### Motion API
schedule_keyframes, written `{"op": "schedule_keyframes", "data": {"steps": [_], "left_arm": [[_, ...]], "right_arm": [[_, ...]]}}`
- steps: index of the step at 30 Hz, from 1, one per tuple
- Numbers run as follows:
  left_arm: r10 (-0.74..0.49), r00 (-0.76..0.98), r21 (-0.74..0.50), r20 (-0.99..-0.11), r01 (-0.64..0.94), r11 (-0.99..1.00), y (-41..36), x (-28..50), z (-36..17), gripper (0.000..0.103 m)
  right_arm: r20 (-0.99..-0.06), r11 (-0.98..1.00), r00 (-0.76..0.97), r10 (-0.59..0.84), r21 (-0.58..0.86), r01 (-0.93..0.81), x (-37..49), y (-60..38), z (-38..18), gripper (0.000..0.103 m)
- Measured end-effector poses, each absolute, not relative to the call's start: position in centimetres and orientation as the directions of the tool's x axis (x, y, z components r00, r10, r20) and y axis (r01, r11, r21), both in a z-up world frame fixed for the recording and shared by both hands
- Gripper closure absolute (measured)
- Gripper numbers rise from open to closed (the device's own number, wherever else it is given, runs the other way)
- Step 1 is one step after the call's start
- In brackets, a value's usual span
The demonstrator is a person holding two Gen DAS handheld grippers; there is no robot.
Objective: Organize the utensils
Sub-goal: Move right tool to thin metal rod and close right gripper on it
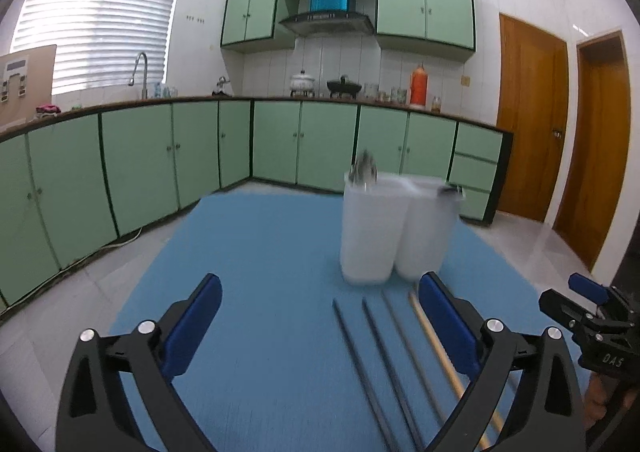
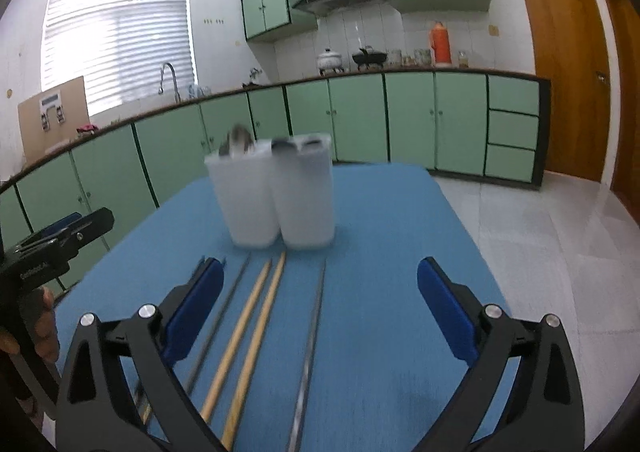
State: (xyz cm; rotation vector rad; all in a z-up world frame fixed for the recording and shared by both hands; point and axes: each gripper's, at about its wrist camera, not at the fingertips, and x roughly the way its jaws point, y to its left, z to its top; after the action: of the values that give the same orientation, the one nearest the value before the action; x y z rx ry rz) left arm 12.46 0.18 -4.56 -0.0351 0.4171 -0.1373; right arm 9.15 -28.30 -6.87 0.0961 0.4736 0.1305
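We see left gripper (image 1: 320, 316) and right gripper (image 2: 320, 302) both spread wide, nothing between pads. Chopsticks on blue mat (image 2: 380, 332), lower centre: two wooden chopsticks (image 2: 256, 316), dark metal chopsticks (image 1: 368, 364) alongside. White utensil holders (image 2: 276, 196) just beyond tips, centre frame. We judge sticks light, stiff, thin, metal ones slippery; pinch near mid-length.
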Motion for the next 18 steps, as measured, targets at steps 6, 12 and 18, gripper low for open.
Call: {"op": "schedule_keyframes", "data": {"steps": [6, 12, 18], "left_arm": [[-0.105, 0.896, -0.039, -0.431, 0.098, 0.994, 0.3, 8.9, -6.8, 0.006], [-0.087, 0.893, -0.029, -0.442, 0.082, 0.996, 0.3, 6.2, -8.5, 0.006], [-0.081, 0.887, -0.010, -0.454, 0.086, 0.996, -0.5, 4.3, -9.8, 0.006]], "right_arm": [[-0.474, 0.992, 0.875, 0.101, 0.109, -0.056, 5.3, -28.0, -9.6, 0.009], [-0.484, 0.994, 0.871, 0.088, 0.093, -0.049, 2.2, -27.7, -11.9, 0.022], [-0.487, 0.995, 0.868, 0.096, 0.077, -0.067, 0.6, -27.0, -13.1, 0.040]]}}
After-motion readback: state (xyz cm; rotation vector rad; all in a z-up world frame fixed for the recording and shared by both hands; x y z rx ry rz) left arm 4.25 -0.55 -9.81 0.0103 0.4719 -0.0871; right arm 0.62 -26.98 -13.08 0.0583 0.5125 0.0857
